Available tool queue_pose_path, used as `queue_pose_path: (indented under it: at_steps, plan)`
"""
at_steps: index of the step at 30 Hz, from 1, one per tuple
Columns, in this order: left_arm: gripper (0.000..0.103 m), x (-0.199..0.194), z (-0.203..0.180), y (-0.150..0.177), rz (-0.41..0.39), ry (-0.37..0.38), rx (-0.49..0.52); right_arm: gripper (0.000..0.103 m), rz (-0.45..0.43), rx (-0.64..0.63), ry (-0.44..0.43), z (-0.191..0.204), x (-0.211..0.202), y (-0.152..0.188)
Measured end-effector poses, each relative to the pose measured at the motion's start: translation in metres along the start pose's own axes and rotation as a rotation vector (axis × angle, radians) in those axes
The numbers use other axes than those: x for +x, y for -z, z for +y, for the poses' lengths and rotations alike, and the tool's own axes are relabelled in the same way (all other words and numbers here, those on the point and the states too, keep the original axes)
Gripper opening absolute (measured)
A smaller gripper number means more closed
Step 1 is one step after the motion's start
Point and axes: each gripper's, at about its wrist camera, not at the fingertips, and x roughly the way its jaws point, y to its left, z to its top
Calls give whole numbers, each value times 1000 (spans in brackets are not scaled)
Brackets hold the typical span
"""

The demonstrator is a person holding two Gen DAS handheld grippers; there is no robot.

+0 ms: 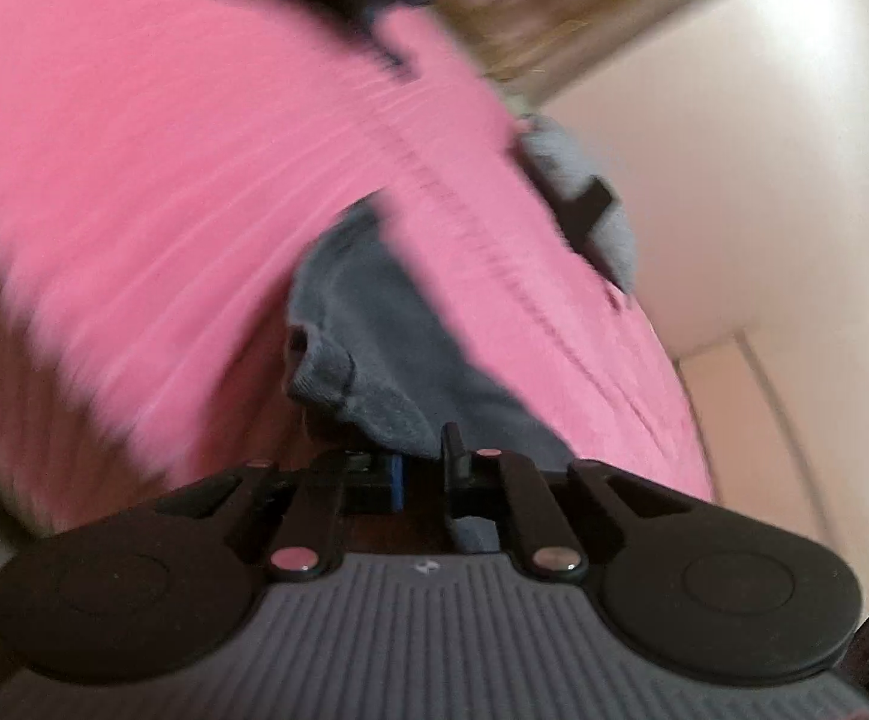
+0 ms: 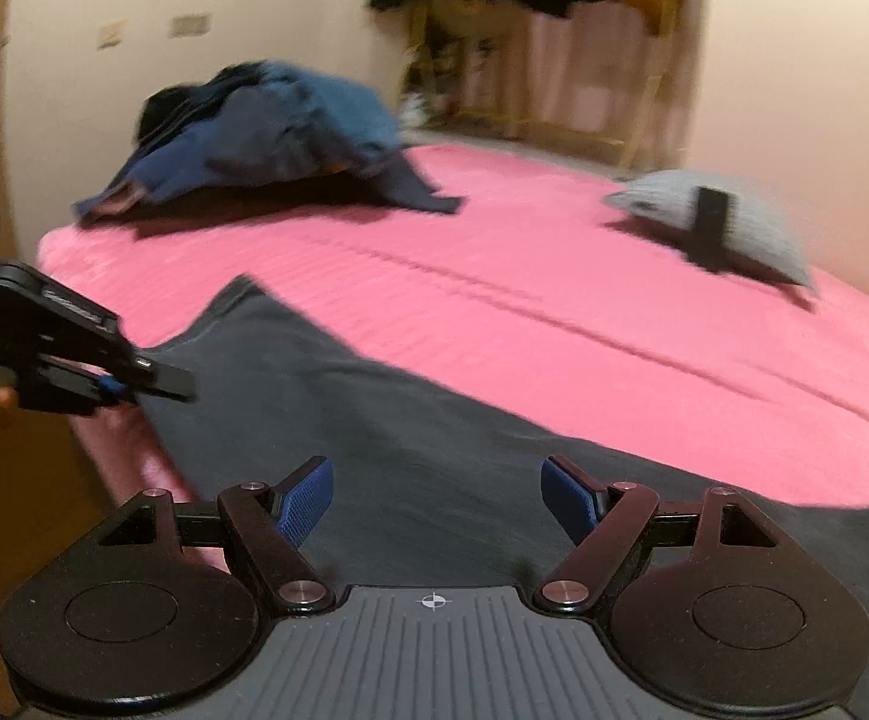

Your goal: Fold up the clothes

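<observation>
The dark grey cotton garment [image 2: 410,420] lies spread over the near edge of the pink ribbed bedspread [image 2: 554,300]. The left gripper [image 2: 152,384] has its jaws pinched together on the garment's left edge. The right gripper [image 2: 437,498] hovers above the cloth, its blue-padded fingers [image 2: 305,504] spread wide, holding nothing.
</observation>
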Motion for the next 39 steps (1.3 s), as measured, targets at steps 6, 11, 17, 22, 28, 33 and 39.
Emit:
queue_pose_path:
  at_steps: [6, 11, 17, 22, 28, 33, 39]
  plan:
    - [6, -5, -138, 0, -66, 64, 525, 79, -79, 192, 221, -60, -68, 32]
    - [6, 28, -266, 60, -19, 239, 864, 79, -116, 378, 434, -111, -140, 76]
    - [22, 130, -340, 191, 333, 361, 1068, 79, -82, 536, 622, -146, -198, 132]
    - [27, 124, -322, 202, 374, 430, 1099, 79, -86, 660, 608, -160, -209, 152]
    - [42, 111, -255, 113, 253, 274, 985, 79, -192, 903, 303, -167, -176, 155]
    - [41, 121, -218, 84, 256, 200, 958, 79, -228, 965, 298, -177, -156, 146]
    - [41, 133, -203, 96, 295, 230, 990, 79, -153, 983, 390, -198, -145, 151]
